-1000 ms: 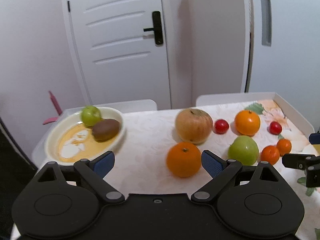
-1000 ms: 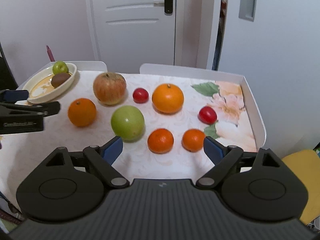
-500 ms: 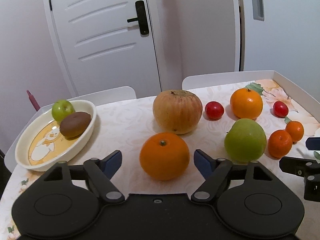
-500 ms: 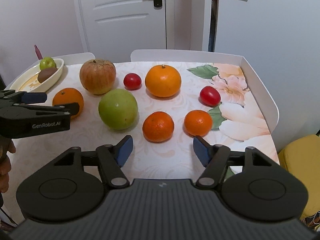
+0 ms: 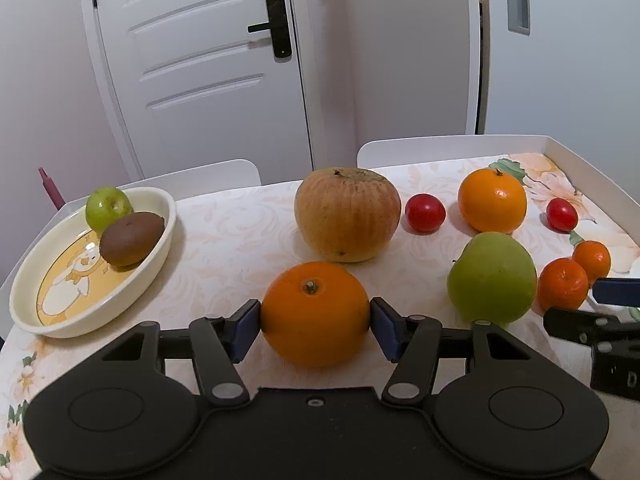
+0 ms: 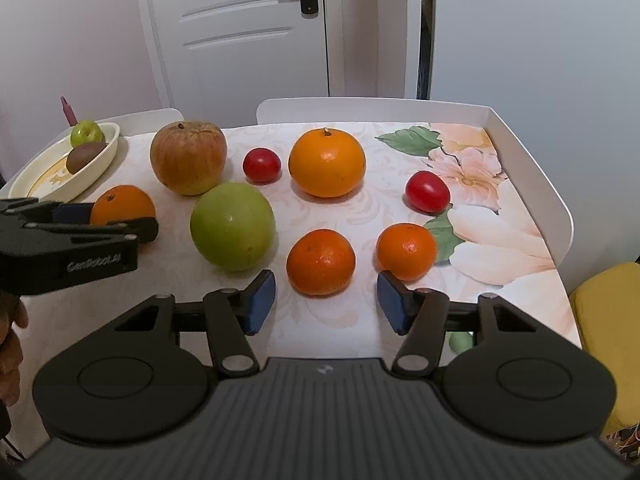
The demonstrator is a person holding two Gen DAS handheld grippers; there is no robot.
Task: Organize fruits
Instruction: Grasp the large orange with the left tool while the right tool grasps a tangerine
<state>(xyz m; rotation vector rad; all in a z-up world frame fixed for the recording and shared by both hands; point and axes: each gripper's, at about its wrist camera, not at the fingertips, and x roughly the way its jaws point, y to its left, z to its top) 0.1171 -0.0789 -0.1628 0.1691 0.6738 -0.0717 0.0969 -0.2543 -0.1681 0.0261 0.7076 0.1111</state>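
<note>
My left gripper (image 5: 315, 326) is shut on a near orange (image 5: 315, 312) that rests on the table; both blue pads touch its sides. It also shows in the right wrist view (image 6: 122, 205). A cream dish (image 5: 160, 236) at the left holds a small green apple (image 5: 108, 204) and a kiwi (image 5: 131, 238). My right gripper (image 6: 326, 302) is open and empty, just short of a tangerine (image 6: 321, 262). A second tangerine (image 6: 406, 251) lies to its right.
On the flowered table lie a large brownish apple (image 5: 347, 214), a big green apple (image 6: 233, 226), a far orange (image 6: 327, 162) and two red tomatoes (image 6: 262, 165) (image 6: 427, 191). A raised white rim (image 6: 532, 168) borders the table. A white door stands behind.
My left gripper moved forward around the near orange and closed its pads on it. My right gripper moved forward toward the tangerines and narrowed a little.
</note>
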